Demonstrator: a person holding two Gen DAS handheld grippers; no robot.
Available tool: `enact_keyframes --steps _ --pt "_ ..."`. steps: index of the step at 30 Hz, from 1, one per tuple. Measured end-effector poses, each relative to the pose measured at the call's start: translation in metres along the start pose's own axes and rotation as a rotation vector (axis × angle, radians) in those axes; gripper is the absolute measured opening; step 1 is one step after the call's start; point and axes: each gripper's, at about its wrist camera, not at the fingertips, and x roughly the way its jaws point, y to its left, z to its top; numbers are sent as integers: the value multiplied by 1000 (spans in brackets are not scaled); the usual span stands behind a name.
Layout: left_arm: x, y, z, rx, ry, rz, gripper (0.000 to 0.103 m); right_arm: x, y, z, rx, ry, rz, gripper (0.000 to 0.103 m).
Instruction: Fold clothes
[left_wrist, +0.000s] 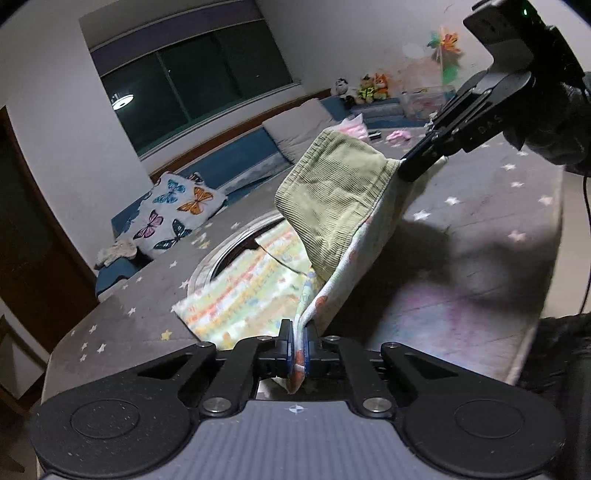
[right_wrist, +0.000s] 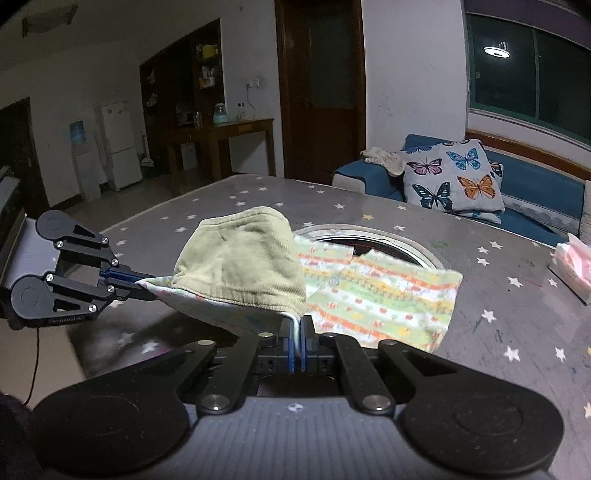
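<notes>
Green corduroy, print-lined small garment (right_wrist: 240, 258) is hanging taut between left claw (left_wrist: 300, 345) and right claw (right_wrist: 298, 341); both are pinching opposite corners, lifting it off the grey star-patterned table (right_wrist: 498, 332) for folding.

2 close wrist views look down across the grey star-print table (left_wrist: 480, 206), sharing the green corduroy garment (right_wrist: 240, 258).

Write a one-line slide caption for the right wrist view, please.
Both grippers, right gripper and left gripper, shut on a small green corduroy garment, lifting it over the grey star-patterned table.
</notes>
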Motion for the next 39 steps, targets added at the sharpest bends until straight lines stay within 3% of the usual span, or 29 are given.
enact_keyframes --steps 7,13,20,27,30,33,39 --pt "18 25 24 -61 -39 38 6 7 -10 22 -1 -27 -37 3" --pt "62 61 43 -95 -33 83 6 48 -39 55 20 -12 -59 2" --pt "137 104 55 -170 38 103 6 123 -80 88 48 42 -94 2" --pt "213 126 40 -225 175 94 7 200 -112 77 126 132 -119 3" --pt "231 128 31 -244 216 96 13 223 -121 63 158 176 -134 11" --pt "230 129 29 -250 225 113 25 225 -128 57 177 183 -151 19" --pt "223 139 34 -283 212 149 28 204 -126 64 166 132 -174 22"
